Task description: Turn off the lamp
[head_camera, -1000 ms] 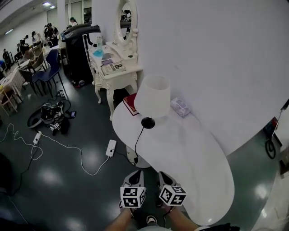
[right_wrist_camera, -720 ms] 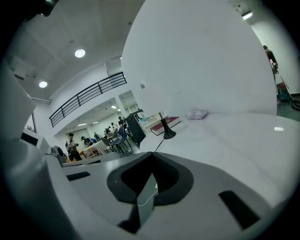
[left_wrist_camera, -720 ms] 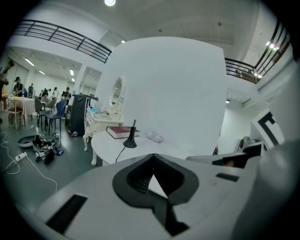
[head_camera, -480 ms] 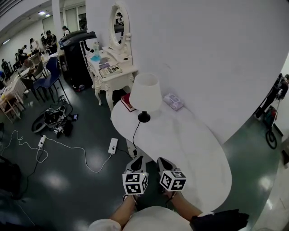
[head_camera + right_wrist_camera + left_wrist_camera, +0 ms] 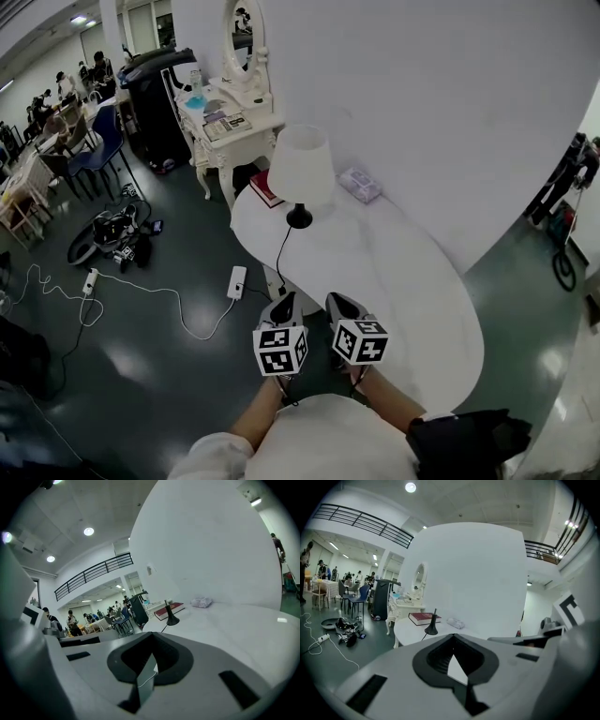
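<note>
Head view: high, steeply down, over near end of white counter [image 5: 403,300], lamp [image 5: 300,169] at far end. Left gripper view, right gripper view: low, near counter edge, nearly level, own jaws filling foreground. All three share lamp base [image 5: 431,630], red book [image 5: 424,618], counter.

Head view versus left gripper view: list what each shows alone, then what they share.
Head view only: the person's forearms and the marker cube on the left gripper. Left gripper view only: the black balcony railing and a round ceiling light. Both: the table lamp's black base, the dark red book, the white oval table.
</note>
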`<state>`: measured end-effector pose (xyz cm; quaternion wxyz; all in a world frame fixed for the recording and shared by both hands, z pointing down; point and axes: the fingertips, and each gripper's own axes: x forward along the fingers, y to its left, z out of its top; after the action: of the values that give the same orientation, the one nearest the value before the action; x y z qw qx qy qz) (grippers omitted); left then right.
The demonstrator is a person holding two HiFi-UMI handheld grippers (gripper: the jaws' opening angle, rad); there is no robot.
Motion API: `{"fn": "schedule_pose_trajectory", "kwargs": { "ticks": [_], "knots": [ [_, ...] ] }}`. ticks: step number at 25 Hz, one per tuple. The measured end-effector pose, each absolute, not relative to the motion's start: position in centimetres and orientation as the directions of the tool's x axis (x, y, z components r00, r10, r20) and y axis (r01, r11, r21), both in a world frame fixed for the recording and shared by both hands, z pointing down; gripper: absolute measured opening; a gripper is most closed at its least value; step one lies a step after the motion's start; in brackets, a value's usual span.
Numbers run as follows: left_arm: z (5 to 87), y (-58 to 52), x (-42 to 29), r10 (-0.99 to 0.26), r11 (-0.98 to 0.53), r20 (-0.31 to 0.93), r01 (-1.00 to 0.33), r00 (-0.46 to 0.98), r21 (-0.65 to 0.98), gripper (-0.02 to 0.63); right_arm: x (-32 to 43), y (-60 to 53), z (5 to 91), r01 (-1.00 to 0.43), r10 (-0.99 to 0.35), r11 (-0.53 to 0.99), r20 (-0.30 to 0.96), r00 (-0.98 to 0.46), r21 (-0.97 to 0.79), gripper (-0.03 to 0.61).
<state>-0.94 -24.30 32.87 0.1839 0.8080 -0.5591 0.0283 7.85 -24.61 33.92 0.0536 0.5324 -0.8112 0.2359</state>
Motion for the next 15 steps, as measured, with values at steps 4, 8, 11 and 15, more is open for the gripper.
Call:
{"fn": "schedule_pose_trajectory", "kwargs": {
  "ticks": [4, 8, 11, 15],
  "knots": [
    [32.49, -24.62, -0.95, -0.891, -0.317, 0.249, -0.913, 0.379, 0.255, 0.009, 7.69, -25.04, 33.83, -0.891, -0.84, 0.317, 0.34, -0.422, -0.324, -0.002],
    [32.54, -24.8, -1.1, -0.886, -0.328, 0.254, -0.912, 0.387, 0.245, 0.009, 7.41, -25.38, 33.72, -0.896, -0.847, 0.309, 0.335, -0.411, -0.318, -0.002],
    [32.79, -24.95, -1.15, -0.883, -0.334, 0.257, -0.911, 0.393, 0.243, 0.009, 7.12, -25.43, 33.67, -0.9, -0.851, 0.313, 0.332, -0.407, -0.303, -0.002],
    [33.2, -25.05, -0.95, -0.878, -0.342, 0.263, -0.908, 0.4, 0.242, 0.009, 6.81, -25.52, 34.05, -0.896, -0.843, 0.316, 0.341, -0.416, -0.312, -0.002]
  ]
}}
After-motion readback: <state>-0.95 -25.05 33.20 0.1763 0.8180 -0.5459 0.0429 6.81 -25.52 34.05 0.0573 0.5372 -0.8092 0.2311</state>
